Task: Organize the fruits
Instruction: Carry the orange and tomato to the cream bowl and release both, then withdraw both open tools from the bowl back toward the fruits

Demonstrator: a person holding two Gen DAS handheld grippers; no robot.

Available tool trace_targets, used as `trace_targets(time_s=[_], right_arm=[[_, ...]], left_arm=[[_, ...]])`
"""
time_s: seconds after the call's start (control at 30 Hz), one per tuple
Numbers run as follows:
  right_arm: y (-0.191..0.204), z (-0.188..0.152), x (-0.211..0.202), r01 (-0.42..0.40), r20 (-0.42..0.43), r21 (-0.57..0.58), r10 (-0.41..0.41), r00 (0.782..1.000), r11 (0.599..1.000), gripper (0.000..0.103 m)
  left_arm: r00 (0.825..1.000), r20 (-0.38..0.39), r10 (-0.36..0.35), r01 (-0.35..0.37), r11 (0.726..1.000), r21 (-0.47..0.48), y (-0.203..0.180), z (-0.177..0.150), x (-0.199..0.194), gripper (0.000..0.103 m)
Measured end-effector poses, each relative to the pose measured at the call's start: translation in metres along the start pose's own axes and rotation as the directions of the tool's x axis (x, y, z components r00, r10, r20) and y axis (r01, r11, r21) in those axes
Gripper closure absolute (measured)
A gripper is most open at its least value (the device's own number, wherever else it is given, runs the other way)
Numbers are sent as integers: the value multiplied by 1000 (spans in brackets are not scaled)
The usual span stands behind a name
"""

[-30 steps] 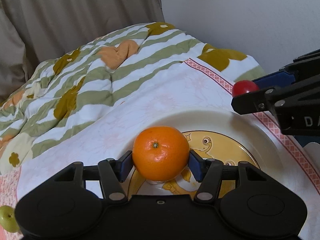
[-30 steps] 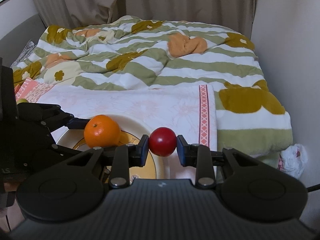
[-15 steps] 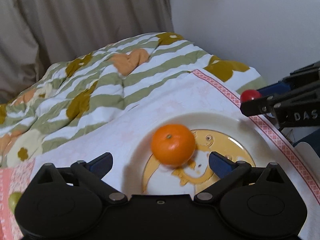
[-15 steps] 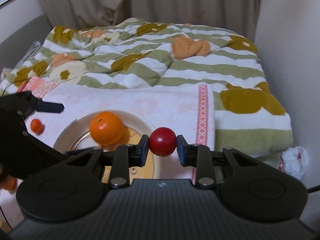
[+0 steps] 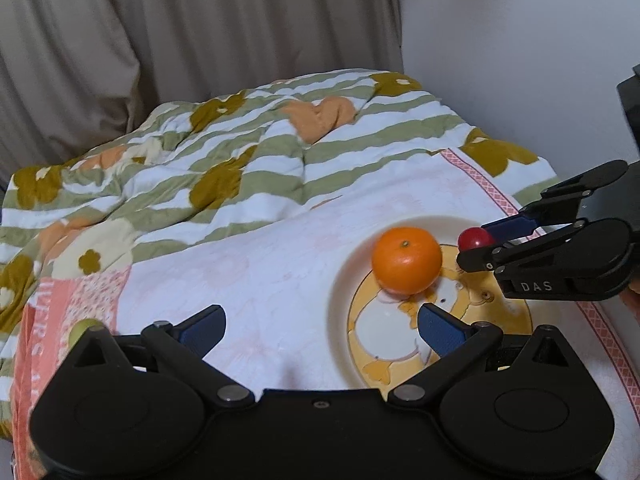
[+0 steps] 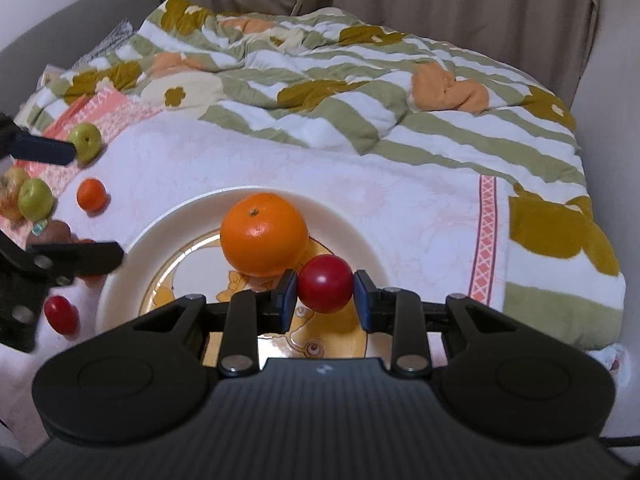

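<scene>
A large orange (image 5: 407, 260) (image 6: 264, 234) rests on the cream plate (image 5: 340, 300) (image 6: 132, 260) with a yellow cartoon print. My left gripper (image 5: 320, 330) is open and empty, drawn back to the left of the plate; it also shows at the left edge of the right wrist view (image 6: 60, 204). My right gripper (image 6: 325, 293) is shut on a small red fruit (image 6: 325, 289) (image 5: 472, 239) and holds it over the plate, just right of the orange.
Loose fruits lie on the white cloth left of the plate: two green ones (image 6: 85, 141) (image 6: 36, 199), a small orange one (image 6: 91, 194), a red one (image 6: 61, 313) and a brown one (image 6: 52, 232). A striped floral quilt (image 6: 320, 80) lies behind. A wall stands on the right.
My left gripper let go of the orange, opened wide and drew back to the left. My right gripper carried the red fruit in over the plate, next to the orange.
</scene>
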State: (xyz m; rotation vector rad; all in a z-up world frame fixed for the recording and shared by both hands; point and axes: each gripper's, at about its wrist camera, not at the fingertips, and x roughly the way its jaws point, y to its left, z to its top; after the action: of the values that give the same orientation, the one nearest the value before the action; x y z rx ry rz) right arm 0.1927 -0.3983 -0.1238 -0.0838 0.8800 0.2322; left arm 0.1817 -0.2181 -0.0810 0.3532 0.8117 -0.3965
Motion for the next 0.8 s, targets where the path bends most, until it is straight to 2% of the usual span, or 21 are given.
trace_targets(time_s=[0.1,0.17,0.2,0.23,0.27,0.3,0.37,0.57,0.8], right_arm=[[4,-3,2,0,7,-35,0,1000,999,55],[6,-3,3,-8,10,-45,9,1000,999,48],[7,-4,3,-10,9,-44,11,1000,999,34],[8,-4,2,-6,10,-42,6,1000,999,14],[8,-6,0,1,19,-36,-1,1000,999,4],[8,-7,-4,10,36,-29,-8,999,1000,0],[7,-11,-13,22,73,-17,-21,997,1000,0],[3,-14,-30,43,66,19,-44,997,999,0],[13,-21,-79,85,105,33,-88,991,996,0]], left_arm=[[1000,-4,12,-12,1000,-11,3,-5,-2,0],[1000,-6,19,-20,1000,-21,6,-8,-4,0],[1000,-8,22,-22,999,-27,6,-9,-4,0],[1000,-9,24,-24,999,-33,7,-10,-5,0],[1000,-9,25,-26,999,-39,8,-12,-6,0],[1000,-9,26,-27,999,-45,9,-13,-7,0],[1000,-8,28,-29,998,-55,9,-15,-10,0],[999,9,37,-36,997,-72,6,-18,-23,0],[997,55,56,-50,993,-103,-1,-25,-59,0]])
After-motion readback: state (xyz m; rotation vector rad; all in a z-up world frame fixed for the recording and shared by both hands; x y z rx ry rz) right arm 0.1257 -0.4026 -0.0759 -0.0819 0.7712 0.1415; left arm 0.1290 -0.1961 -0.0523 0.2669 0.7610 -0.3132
